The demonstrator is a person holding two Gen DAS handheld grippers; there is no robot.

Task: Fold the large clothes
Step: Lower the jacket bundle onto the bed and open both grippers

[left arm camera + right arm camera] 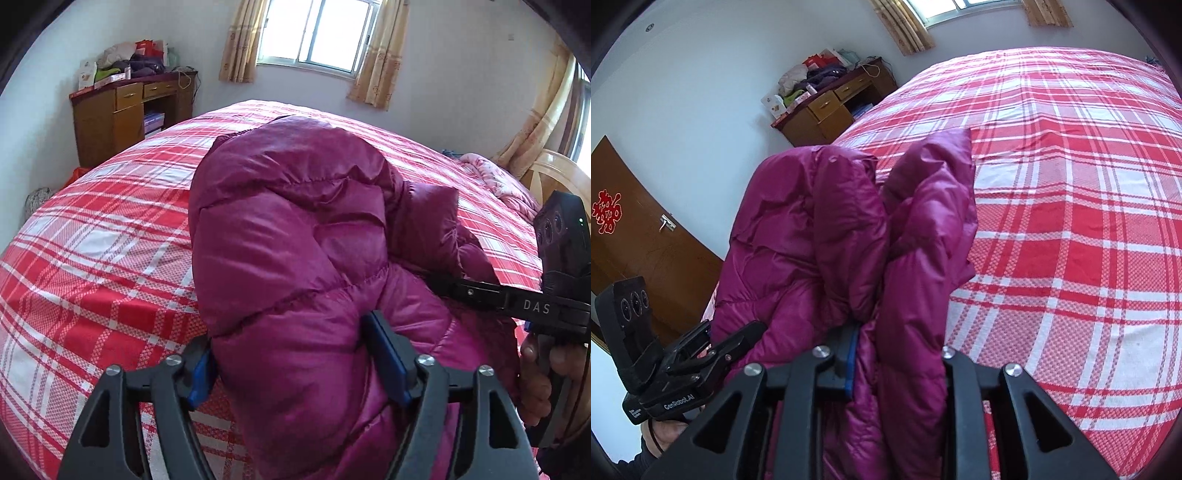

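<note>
A magenta puffer jacket [295,240] lies bunched on the red plaid bed [92,240]. In the left wrist view my left gripper [295,369] stands wide around the jacket's near bulk, with the blue pads [391,369] at its sides and not visibly squeezing it. My right gripper [476,291] comes in from the right and its fingers disappear into the jacket's folds. From the right wrist, the right gripper [897,358] is shut on a thick fold of the jacket [820,229], which hangs upright and hides the right finger. The left gripper [713,350] shows at lower left, against the jacket's side.
The plaid bed [1071,221] stretches wide to the right of the jacket. A wooden desk [122,114] piled with clothes and boxes stands in the far corner. A pink quilt [495,177] and wooden headboard [554,173] are at the right. A brown door [635,240] is at the left.
</note>
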